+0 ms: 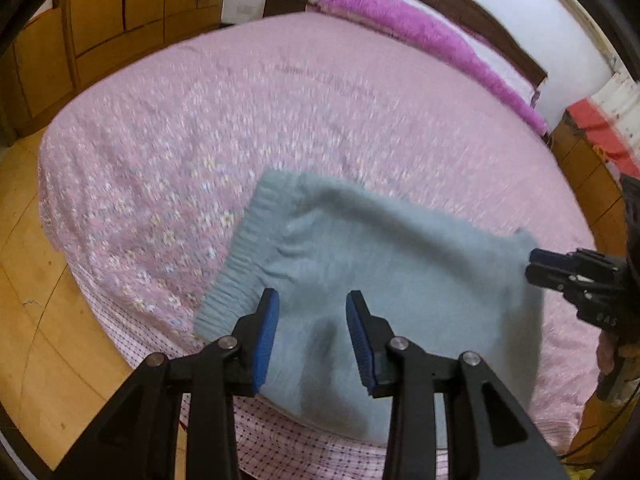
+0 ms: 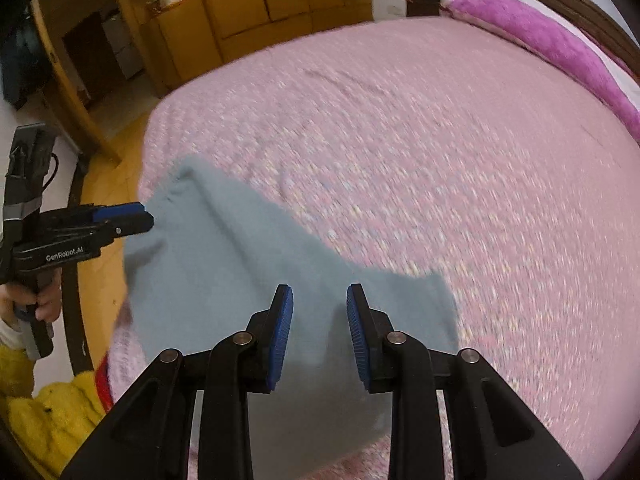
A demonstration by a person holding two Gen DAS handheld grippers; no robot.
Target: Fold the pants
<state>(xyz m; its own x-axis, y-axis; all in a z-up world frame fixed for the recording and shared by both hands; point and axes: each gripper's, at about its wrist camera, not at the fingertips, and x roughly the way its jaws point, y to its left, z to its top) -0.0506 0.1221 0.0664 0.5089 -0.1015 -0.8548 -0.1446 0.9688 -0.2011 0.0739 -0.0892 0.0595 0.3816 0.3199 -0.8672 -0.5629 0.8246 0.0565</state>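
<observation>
Only the right view shows "GenRobot.AI" on the left gripper (image 2: 136, 216); both it and the right gripper (image 2: 320, 336) hang spread, seemingly empty, over blurred pants (image 2: 224, 264).

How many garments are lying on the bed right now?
1: the grey-blue pants, folded into a compact shape at the near edge of the pink bed, beneath both grippers' open jaws. Anything under the pants would be hidden.
</observation>
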